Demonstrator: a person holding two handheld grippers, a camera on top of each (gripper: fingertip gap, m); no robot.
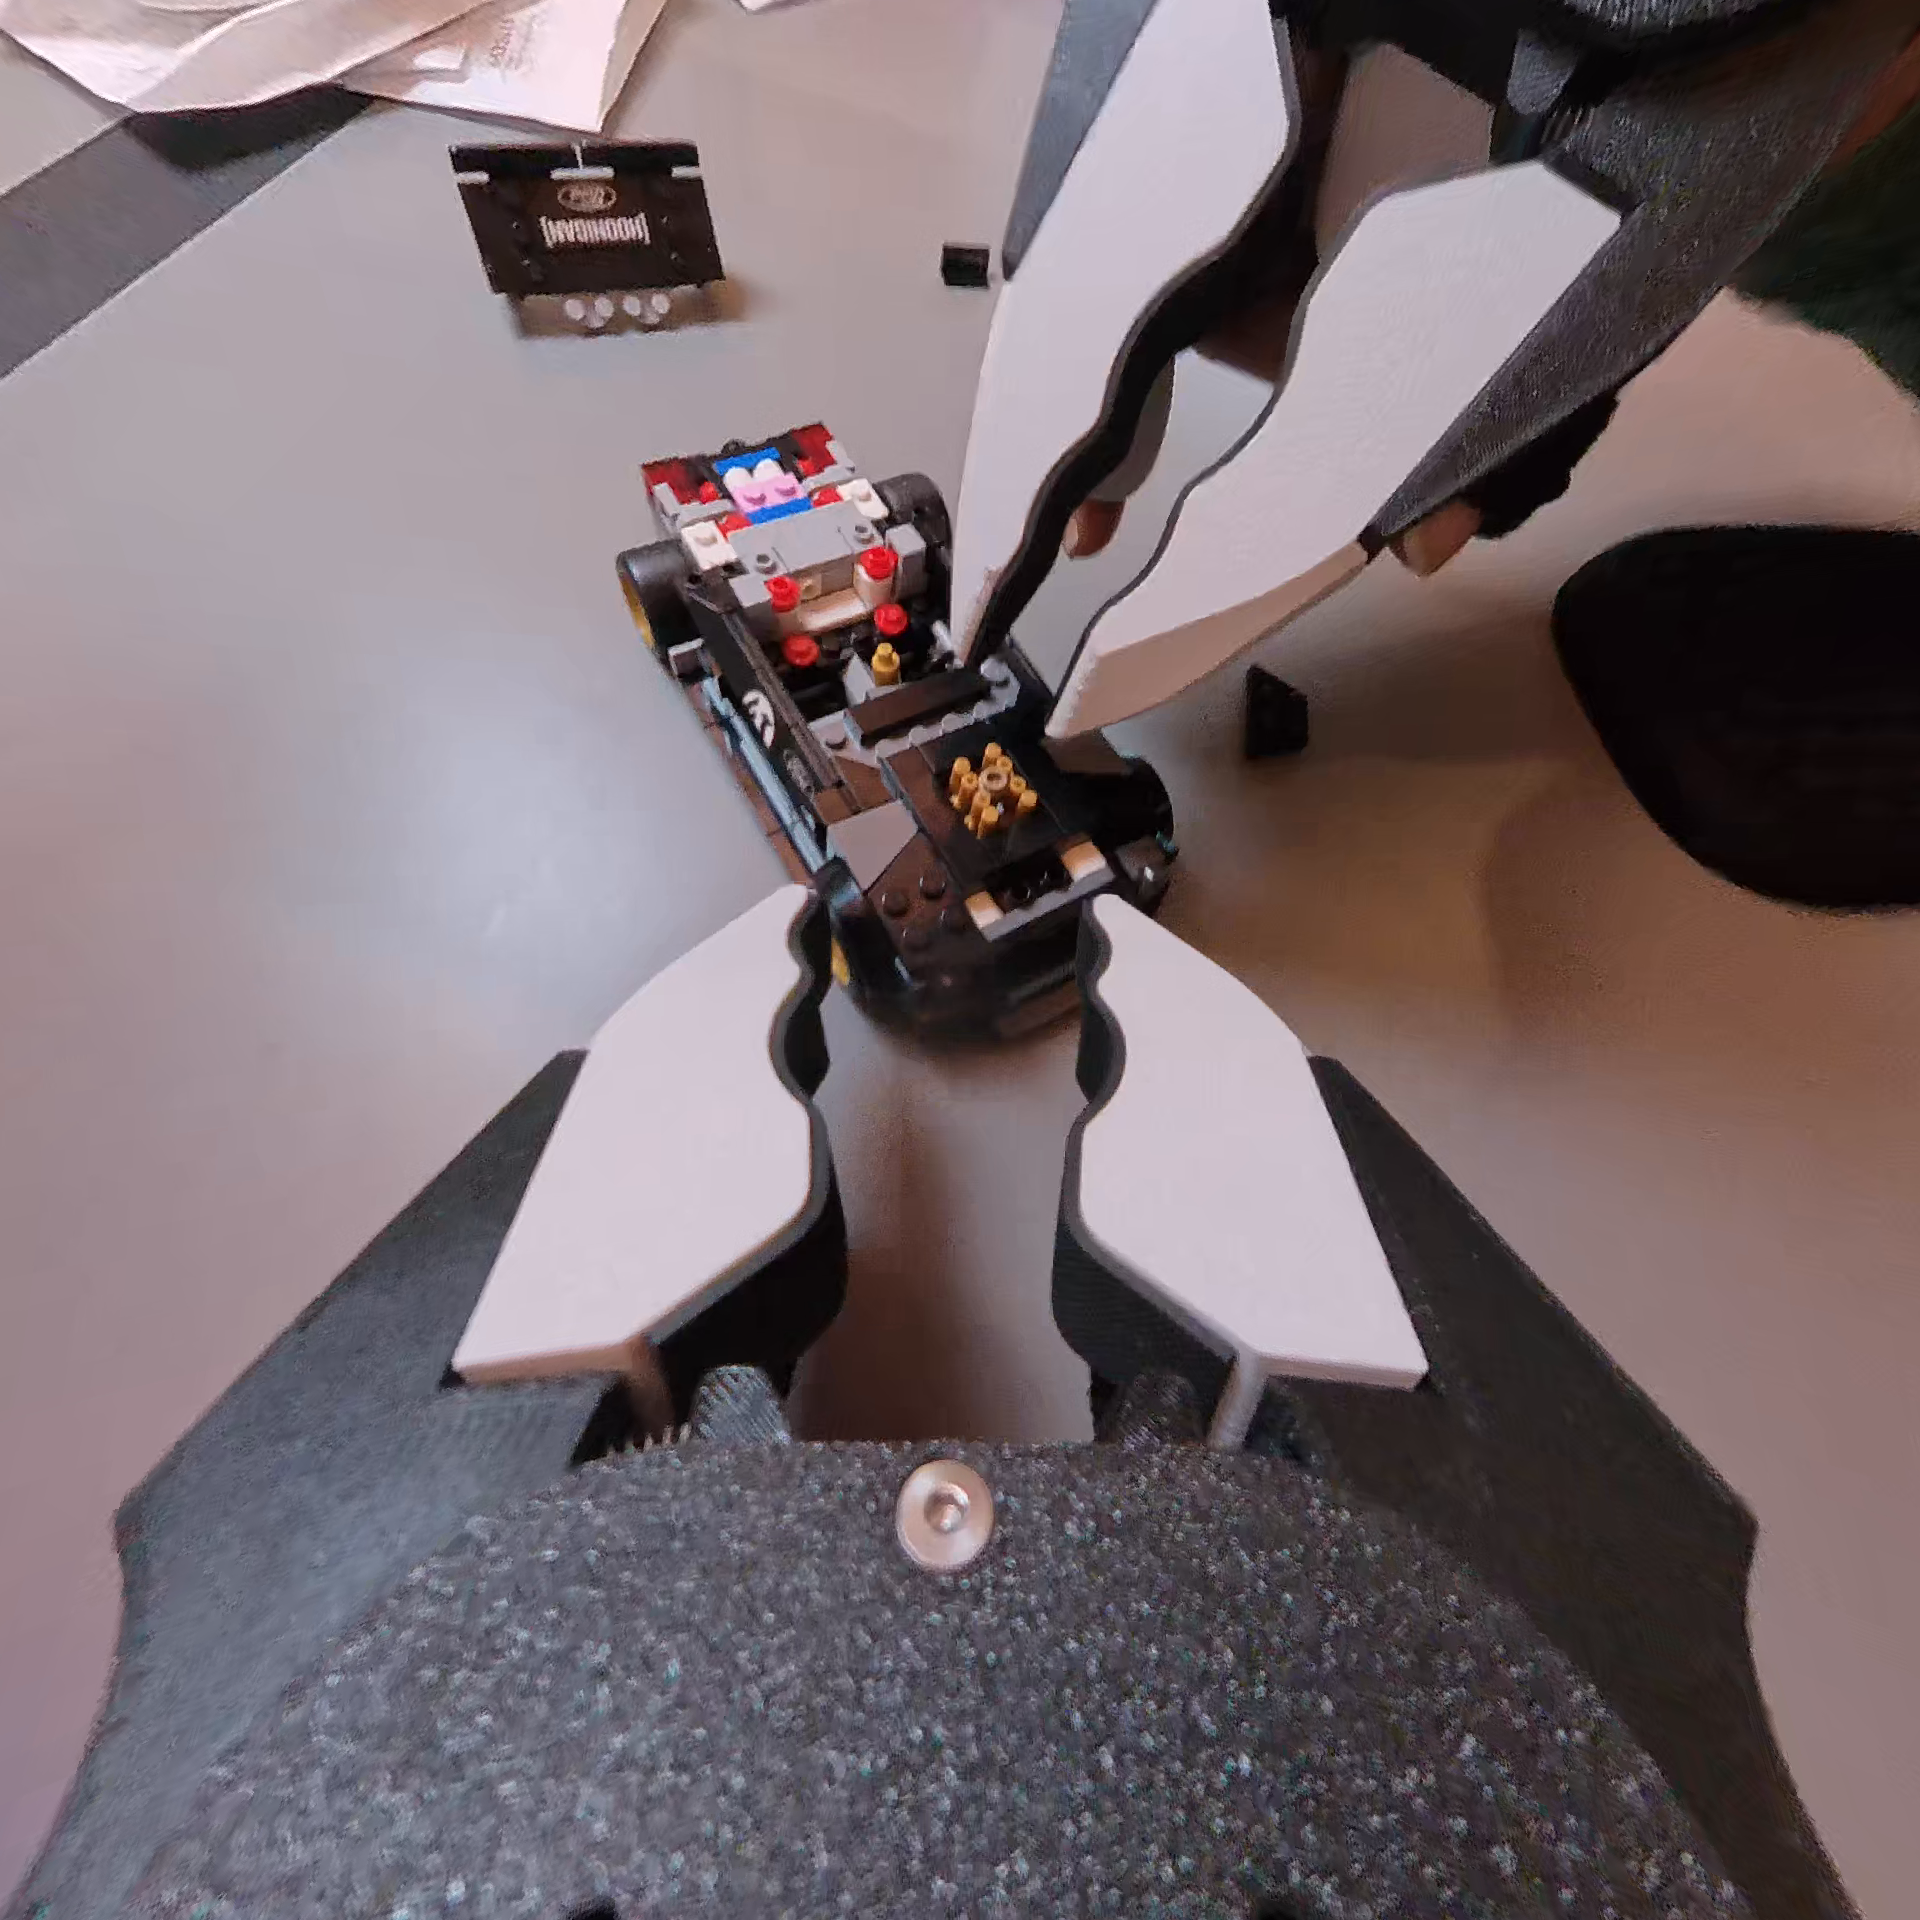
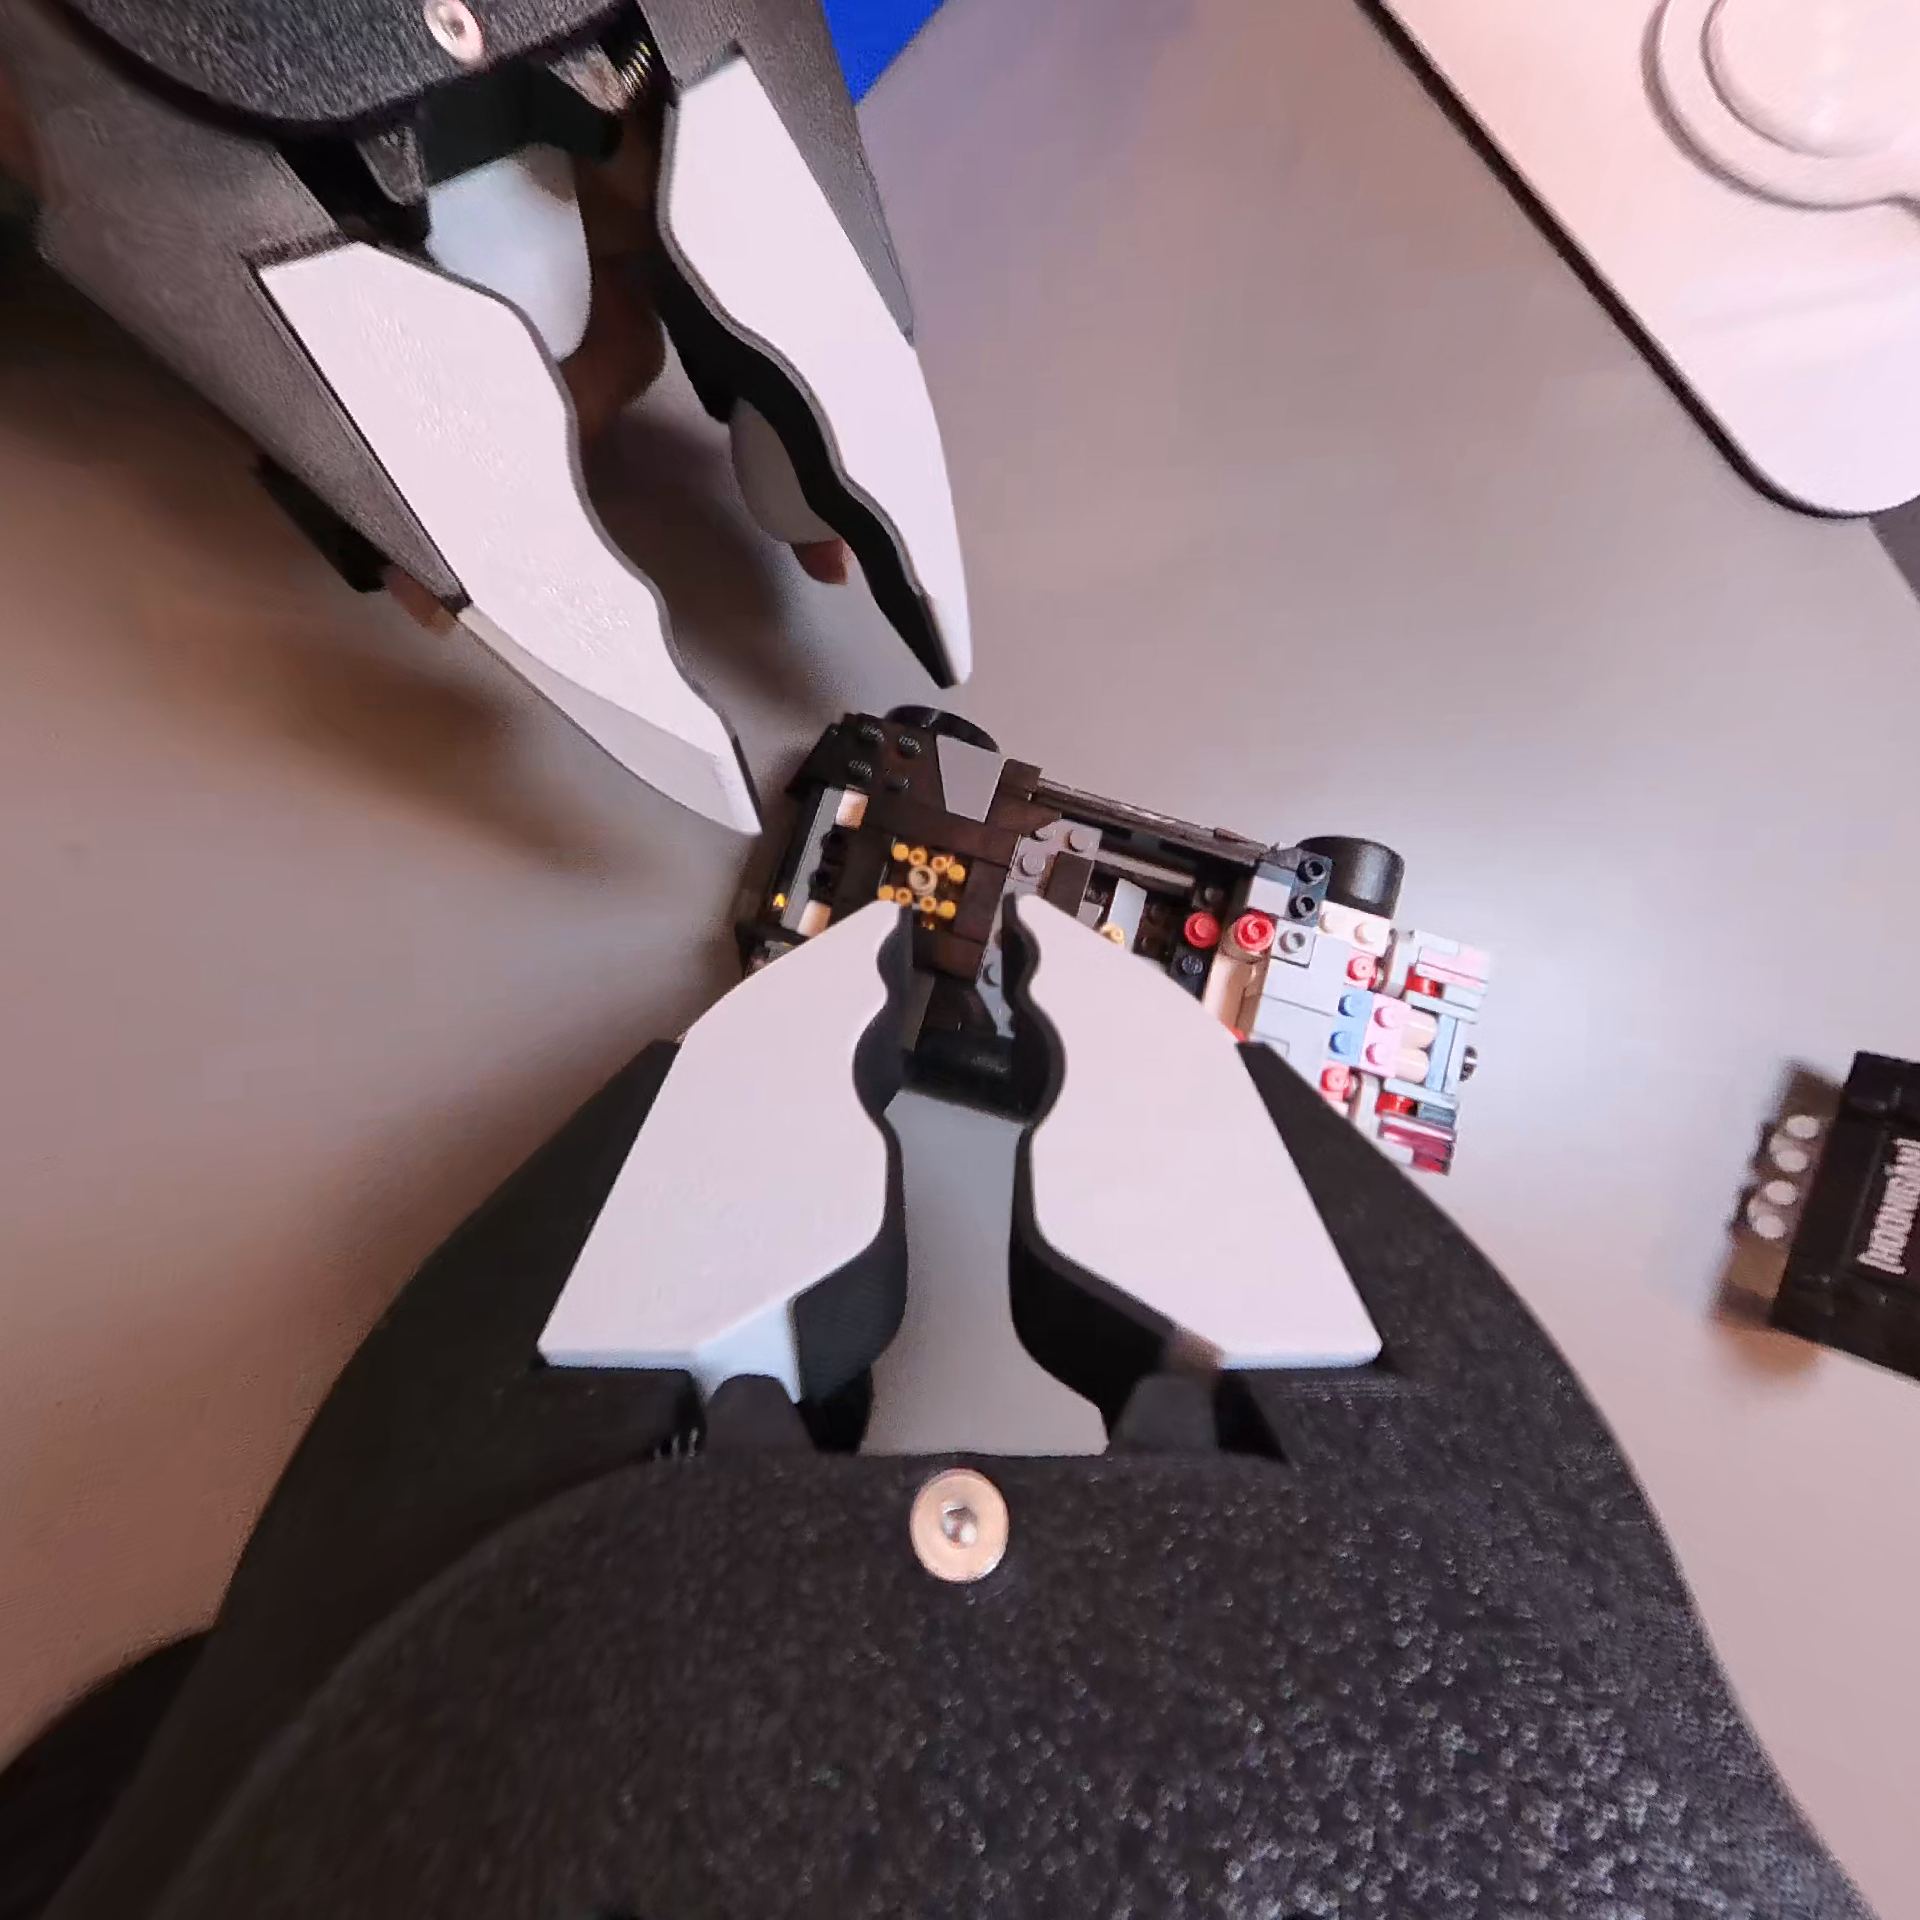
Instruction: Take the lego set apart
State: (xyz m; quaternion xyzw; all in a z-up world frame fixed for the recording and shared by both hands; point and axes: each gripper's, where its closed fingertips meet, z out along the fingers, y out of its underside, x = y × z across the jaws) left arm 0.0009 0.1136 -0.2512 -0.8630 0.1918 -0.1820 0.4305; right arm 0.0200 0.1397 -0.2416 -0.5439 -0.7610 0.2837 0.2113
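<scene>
The lego car [image 1: 831, 665] stands on the grey table, partly stripped, with a gold engine piece [image 1: 992, 795] on its black hood. My left gripper [image 1: 951, 914] is open, with the car's nose between its fingers. In the right wrist view [image 2: 852, 748] a sliver of table shows between its tips and the car [image 2: 1143, 883]. My right gripper [image 2: 958, 914] comes in from the car's side and is shut on the black hood section next to the gold piece [image 2: 920, 883]. It also shows in the left wrist view [image 1: 1018, 691].
A black plate with clear studs [image 1: 587, 218] lies apart on the table and also shows in the right wrist view [image 2: 1860, 1226]. Two small black pieces [image 1: 964, 265] [image 1: 1276, 712] lie loose. Papers [image 1: 364, 42] lie at the back and a white object [image 2: 1714, 208] is nearby. My left gripper's tips are some 25 cm from the white object [image 2: 1714, 208].
</scene>
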